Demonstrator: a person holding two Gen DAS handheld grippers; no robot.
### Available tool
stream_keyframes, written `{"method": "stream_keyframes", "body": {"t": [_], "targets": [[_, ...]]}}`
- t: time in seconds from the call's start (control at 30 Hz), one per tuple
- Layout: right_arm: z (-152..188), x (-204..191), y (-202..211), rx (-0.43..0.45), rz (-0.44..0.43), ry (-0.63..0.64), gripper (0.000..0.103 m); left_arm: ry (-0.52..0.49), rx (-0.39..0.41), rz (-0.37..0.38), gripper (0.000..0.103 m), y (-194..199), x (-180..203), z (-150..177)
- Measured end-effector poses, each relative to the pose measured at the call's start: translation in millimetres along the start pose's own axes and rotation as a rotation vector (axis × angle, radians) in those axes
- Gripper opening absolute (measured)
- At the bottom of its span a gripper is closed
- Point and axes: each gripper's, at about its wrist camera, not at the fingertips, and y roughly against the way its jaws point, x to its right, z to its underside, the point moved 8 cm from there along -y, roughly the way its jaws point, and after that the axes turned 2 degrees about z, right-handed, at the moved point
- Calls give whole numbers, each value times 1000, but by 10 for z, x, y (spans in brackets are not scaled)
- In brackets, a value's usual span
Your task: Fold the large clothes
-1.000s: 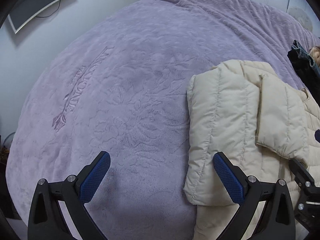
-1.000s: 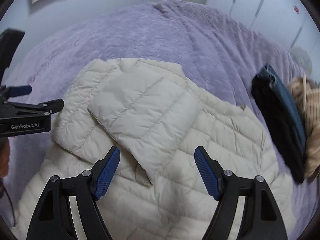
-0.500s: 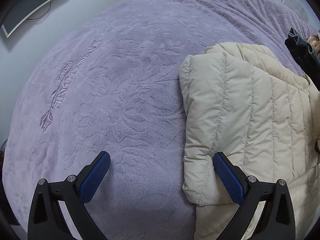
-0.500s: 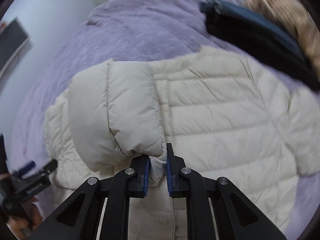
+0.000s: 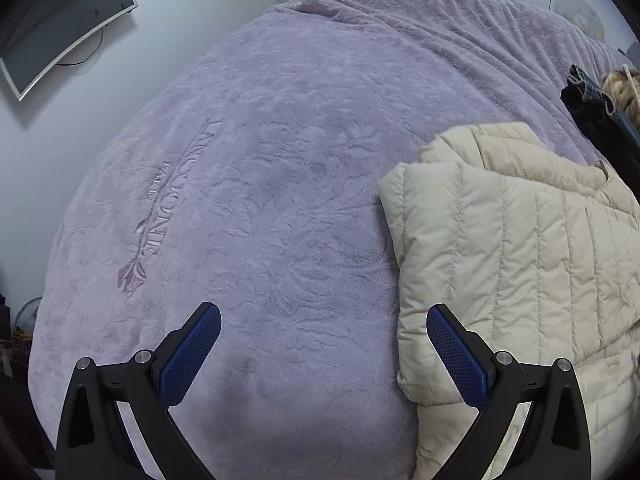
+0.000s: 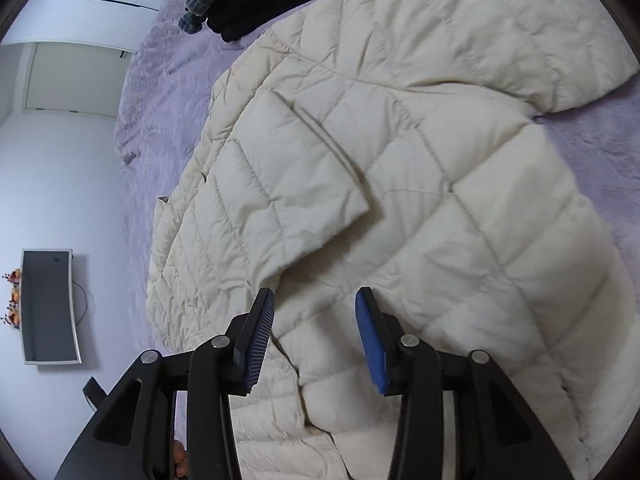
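Left wrist | blanket (image 5: 280, 200) embossed lettering unclear | jacket (image 5: 520, 260) unlabelled

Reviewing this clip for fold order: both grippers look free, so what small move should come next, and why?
Probably send the open right gripper toward the other sleeve, which lies spread out across the purple blanket, and fold it in. One sleeve already lies across the cream puffer jacket. The left gripper is open over bare blanket.

Quilted matt jacket (image 6: 400, 168), plush blanket (image 5: 260, 184)
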Motion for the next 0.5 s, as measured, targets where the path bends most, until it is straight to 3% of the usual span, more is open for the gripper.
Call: {"method": "stream_keyframes", "body": {"t": [0.2,0.3,0.43,0.5], "targets": [[-173,-533,112,94,90,353,45,34,1,1,103,-107,62,-282],[-298,-656,-98,87,103,390,45,36,-35,-34,103,-292,198,-227],[-340,-463,-390,38,173,393,44,42,-95,-67,103,-581,254,-43],[-356,-336,-489,15,187,384,36,53,-103,-64,103,-638,239,-5]]}}
